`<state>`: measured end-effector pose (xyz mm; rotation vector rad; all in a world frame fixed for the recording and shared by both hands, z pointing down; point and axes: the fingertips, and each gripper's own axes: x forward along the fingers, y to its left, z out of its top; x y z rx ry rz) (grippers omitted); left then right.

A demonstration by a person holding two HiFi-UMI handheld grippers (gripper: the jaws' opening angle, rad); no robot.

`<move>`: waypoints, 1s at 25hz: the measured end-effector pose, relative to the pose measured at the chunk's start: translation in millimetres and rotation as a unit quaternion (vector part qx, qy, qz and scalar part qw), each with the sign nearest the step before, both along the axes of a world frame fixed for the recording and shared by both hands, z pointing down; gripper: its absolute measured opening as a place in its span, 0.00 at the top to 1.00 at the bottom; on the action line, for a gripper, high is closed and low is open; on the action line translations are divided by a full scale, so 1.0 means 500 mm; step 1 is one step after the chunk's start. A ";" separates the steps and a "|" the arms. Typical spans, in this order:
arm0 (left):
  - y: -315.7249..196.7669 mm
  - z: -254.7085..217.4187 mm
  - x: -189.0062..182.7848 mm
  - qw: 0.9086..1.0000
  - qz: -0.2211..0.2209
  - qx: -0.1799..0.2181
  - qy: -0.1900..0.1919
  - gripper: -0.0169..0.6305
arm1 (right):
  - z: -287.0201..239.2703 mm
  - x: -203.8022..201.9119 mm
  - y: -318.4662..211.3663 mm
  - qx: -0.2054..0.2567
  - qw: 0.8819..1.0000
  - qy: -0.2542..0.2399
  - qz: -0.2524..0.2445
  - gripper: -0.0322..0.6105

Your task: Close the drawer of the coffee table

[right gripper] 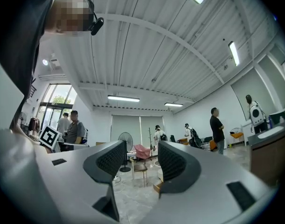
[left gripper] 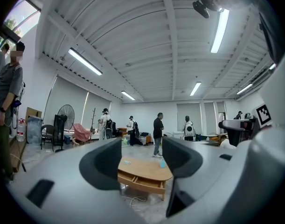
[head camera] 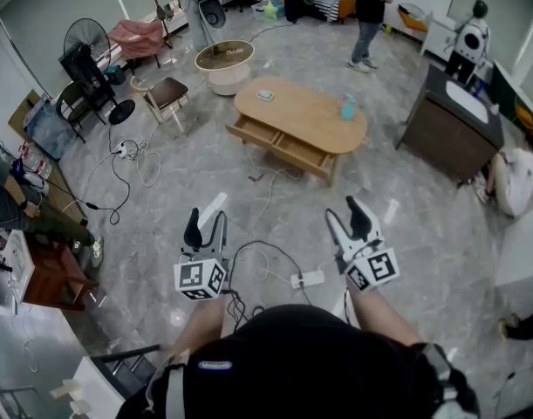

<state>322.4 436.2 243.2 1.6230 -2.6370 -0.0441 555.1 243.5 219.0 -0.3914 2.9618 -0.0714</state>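
None of the task done yet: drawer (head camera: 282,147) pulled out on the near side of the coffee table (head camera: 301,112), well apart from both grippers across the floor (head camera: 161,182). Held out level in front, left gripper (head camera: 207,221) and right gripper (head camera: 347,216), fingers spread wide on each, nothing between them. Left to do, by the look of it: walk over, set fingers against the drawer front, push it flush.

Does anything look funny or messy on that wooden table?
Yes. The oval light-wood coffee table has its drawer pulled out on the side nearest the person. It sticks out past the tabletop edge instead of sitting flush.
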 end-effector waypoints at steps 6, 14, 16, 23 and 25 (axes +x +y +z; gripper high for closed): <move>-0.018 -0.008 0.007 1.000 -0.014 0.002 -0.006 0.58 | -0.002 -0.007 -0.012 -0.003 1.000 -0.006 -0.019 0.63; -0.044 -0.012 -0.015 0.999 -0.032 -0.002 -0.004 0.58 | 0.002 -0.062 -0.052 -0.009 0.999 -0.004 -0.037 0.63; -0.049 -0.015 -0.032 0.999 -0.033 -0.001 -0.011 0.58 | 0.010 -0.085 -0.057 -0.013 0.999 -0.002 -0.039 0.63; -0.075 0.004 -0.162 0.999 -0.040 0.010 -0.008 0.58 | 0.024 -0.199 -0.086 -0.010 1.000 -0.008 -0.022 0.63; -0.083 0.014 -0.216 0.999 -0.038 0.013 -0.003 0.58 | 0.025 -0.253 -0.095 -0.009 1.000 -0.007 -0.013 0.63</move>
